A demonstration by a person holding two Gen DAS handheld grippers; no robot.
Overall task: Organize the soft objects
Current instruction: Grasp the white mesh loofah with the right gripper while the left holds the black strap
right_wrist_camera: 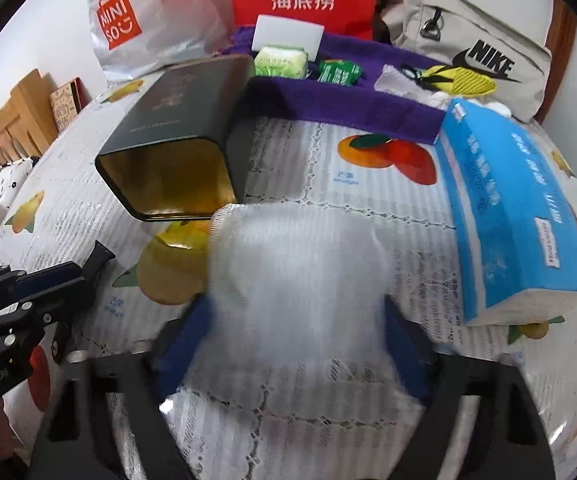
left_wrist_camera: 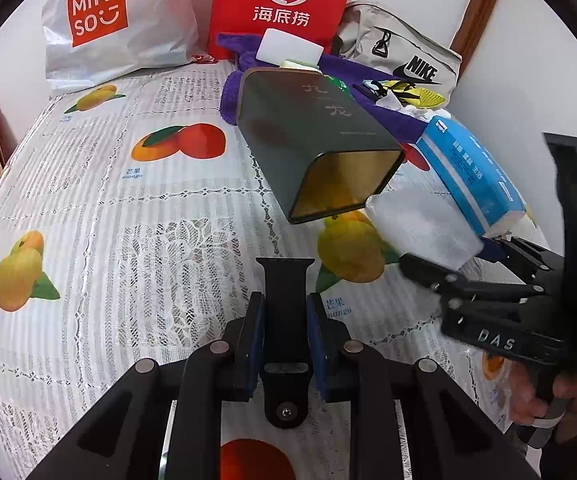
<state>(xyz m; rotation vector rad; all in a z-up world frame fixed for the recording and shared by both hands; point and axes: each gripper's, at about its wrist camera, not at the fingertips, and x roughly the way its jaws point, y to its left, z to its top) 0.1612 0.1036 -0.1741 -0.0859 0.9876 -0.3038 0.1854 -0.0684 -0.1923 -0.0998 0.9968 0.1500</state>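
My left gripper is clamping a black rubbery watch strap over the fruit-print lace tablecloth. Right of it, the dark green rectangular tin is lying on its side, open gold mouth facing me. My right gripper is straddling a translucent white soft packet, blue pads apart; I cannot tell whether they are pressing on it. Farthest right, the blue tissue pack is resting just beside it.

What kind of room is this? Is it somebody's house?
Probably a home, likely a dining table: a lace tablecloth printed with mangoes, a white MINISO shopping bag against the wall, and a wooden chair back beside it.
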